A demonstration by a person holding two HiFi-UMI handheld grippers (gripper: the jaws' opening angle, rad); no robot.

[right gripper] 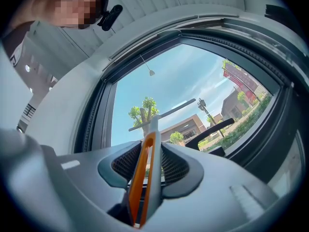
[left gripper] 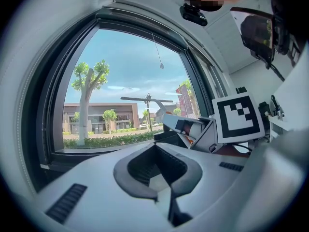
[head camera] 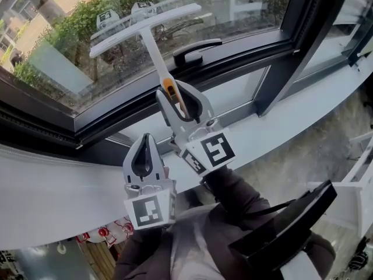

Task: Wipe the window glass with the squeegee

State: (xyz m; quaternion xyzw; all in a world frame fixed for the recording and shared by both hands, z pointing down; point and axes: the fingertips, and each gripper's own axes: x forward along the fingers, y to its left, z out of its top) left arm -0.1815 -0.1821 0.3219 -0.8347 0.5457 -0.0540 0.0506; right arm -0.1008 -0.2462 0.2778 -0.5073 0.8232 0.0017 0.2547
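The squeegee has a white T-shaped blade (head camera: pixel 145 27) held up against the window glass (head camera: pixel 70 57), and a white handle with an orange grip (head camera: pixel 169 90). My right gripper (head camera: pixel 182 107) is shut on that grip, in front of the lower window frame. In the right gripper view the orange grip (right gripper: pixel 145 170) stands between the pads and the blade (right gripper: pixel 164 113) crosses the glass (right gripper: pixel 183 76). My left gripper (head camera: pixel 144 159) hangs lower left over the sill, shut and empty. In the left gripper view its own jaws (left gripper: pixel 155 164) hold nothing, with the right gripper (left gripper: pixel 203 132) and the blade (left gripper: pixel 146 99) beyond.
A black window handle (head camera: pixel 196 49) sticks out of the dark frame (head camera: pixel 175 80) just right of the squeegee handle. Below runs the white sill (head camera: pixel 52 191). A dark mullion (head camera: pixel 291 57) rises at the right. A black slanted object (head camera: pixel 288 229) sits at lower right.
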